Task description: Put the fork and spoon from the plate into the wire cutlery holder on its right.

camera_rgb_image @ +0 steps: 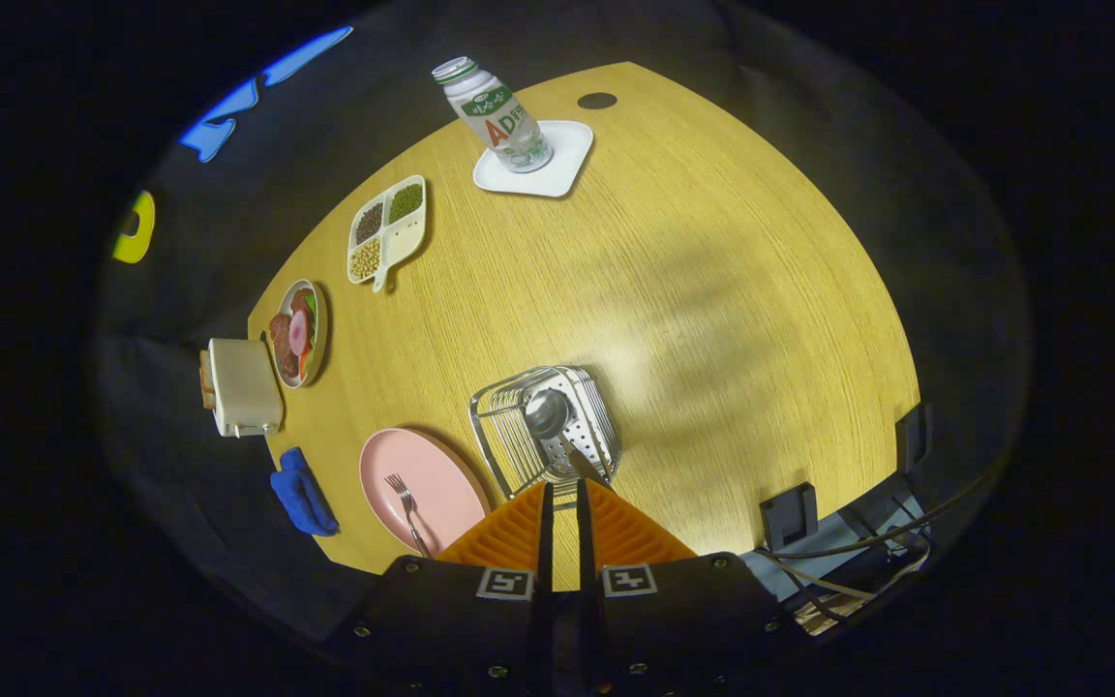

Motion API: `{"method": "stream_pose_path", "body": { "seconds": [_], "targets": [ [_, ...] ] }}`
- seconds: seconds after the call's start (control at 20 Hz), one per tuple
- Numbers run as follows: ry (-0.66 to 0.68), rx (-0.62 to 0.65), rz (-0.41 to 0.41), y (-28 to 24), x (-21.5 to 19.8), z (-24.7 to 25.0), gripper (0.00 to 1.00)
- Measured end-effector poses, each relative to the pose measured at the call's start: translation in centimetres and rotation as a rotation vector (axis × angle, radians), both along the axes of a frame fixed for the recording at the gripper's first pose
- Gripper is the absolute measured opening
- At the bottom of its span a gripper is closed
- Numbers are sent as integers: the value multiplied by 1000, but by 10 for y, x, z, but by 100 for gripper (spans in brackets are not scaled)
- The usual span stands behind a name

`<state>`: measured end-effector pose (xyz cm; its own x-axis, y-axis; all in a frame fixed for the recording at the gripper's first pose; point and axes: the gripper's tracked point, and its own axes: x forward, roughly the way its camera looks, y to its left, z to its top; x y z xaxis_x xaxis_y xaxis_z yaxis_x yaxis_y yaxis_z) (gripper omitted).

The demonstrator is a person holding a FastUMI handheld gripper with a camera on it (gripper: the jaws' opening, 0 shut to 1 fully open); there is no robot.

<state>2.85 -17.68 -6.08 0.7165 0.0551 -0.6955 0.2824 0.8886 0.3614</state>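
Gripper [563, 489] pinching the spoon [550, 418] by its thin handle, fingers nearly closed, bowl hanging over the wire cutlery holder [499, 436]. Probably handling light, stiff, slippery; fork [406, 503] lying on the plate [441, 465], needing a mid-handle pinch.

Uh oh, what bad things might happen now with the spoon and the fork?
1. The gripper holds the spoon by its handle over the wire cutlery holder; letting go early might make it clatter or tip the holder.
2. The fork lies flat on the pink plate, so it may slide when pinched.
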Motion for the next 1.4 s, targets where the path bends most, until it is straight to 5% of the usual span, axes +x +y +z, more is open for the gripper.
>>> {"method": "stream_pose_path", "body": {
  "seconds": [0.85, 1.4],
  "targets": [
    [-123, -115, 182, 122, -26, 2, 12],
    [-137, -218, 339, 215, 19, -64, 12]
  ]
}}
